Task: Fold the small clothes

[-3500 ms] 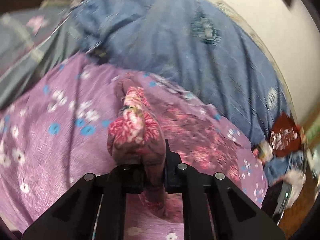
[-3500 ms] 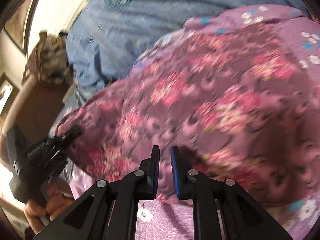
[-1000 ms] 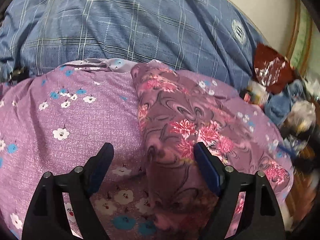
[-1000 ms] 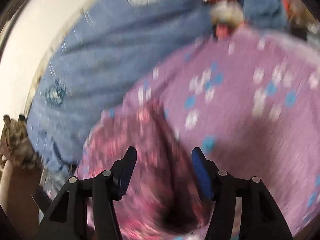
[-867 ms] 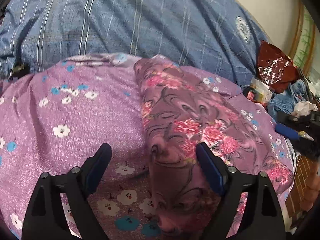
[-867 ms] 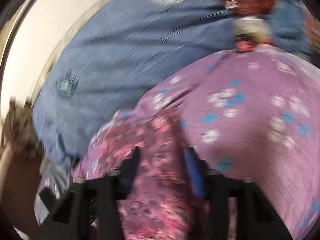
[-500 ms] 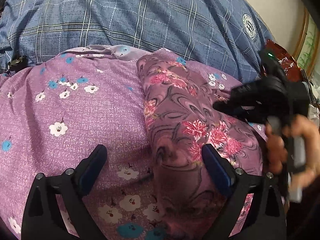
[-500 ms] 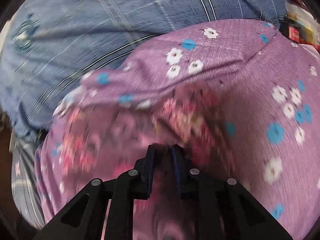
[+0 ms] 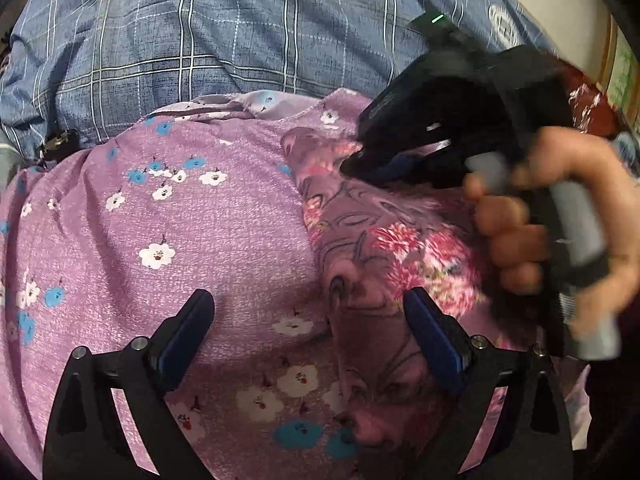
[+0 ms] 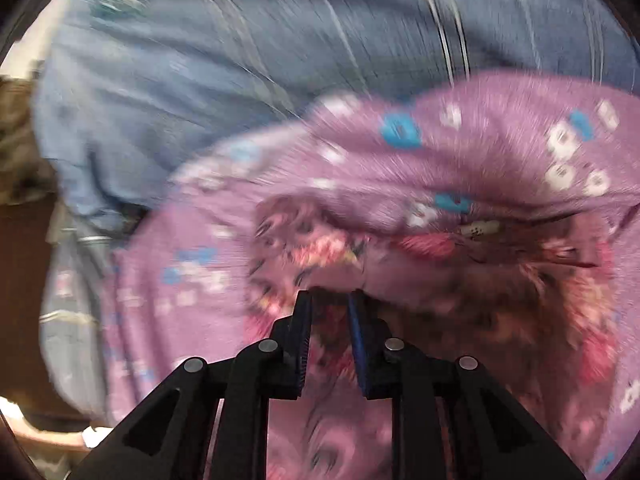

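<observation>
Dark floral garment (image 9: 372,240) lying folded lengthwise on the lilac flowered cloth (image 9: 180,232), right of centre, over a blue plaid sheet (image 9: 192,36). Far end pinched by the right gripper (image 10: 330,304), jaws nearly closed on fabric; left gripper (image 9: 310,320) spread wide, empty, over the near end. Seemingly mid-fold: next, carrying the far end toward the near edge, aligned.

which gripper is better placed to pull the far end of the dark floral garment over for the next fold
Right. The right gripper already has its jaws nearly shut on the far end of the dark floral garment. The left gripper hangs open above the near end, gripping nothing, so it would have to reach across.
</observation>
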